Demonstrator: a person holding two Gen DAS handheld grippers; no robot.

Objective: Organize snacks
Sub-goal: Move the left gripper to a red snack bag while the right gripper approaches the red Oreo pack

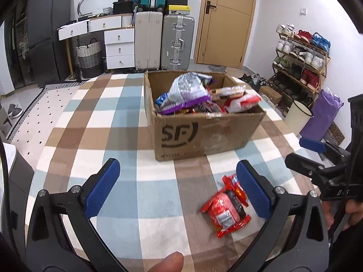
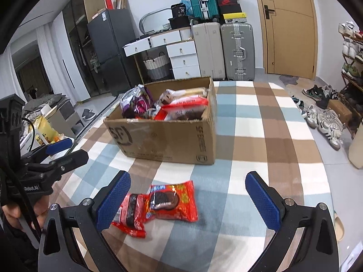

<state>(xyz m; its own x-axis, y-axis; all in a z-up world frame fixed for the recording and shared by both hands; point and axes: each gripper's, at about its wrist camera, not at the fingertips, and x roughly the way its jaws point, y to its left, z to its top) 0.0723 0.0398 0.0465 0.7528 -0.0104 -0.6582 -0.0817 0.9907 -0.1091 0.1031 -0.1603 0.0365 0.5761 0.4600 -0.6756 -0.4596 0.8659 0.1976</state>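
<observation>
Both claws, left claw (image 1: 179, 192) and right claw (image 2: 192, 201), are spread wide and grasp nothing. Cardboard box (image 1: 204, 133) on the bench (image 1: 113, 124) holds many snack bags (image 1: 188, 90). Only the right view shows cookies printed on the two red packets (image 2: 158, 206).

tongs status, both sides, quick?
Left tongs: open, holding nothing, above the tablecloth, beside the red snack packets.
Right tongs: open, holding nothing; the packets lie between the fingers, nearer the left pad.

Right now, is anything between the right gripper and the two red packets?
Nothing visible. The right gripper is open over the packets, which lie on bare cloth before the box.
</observation>
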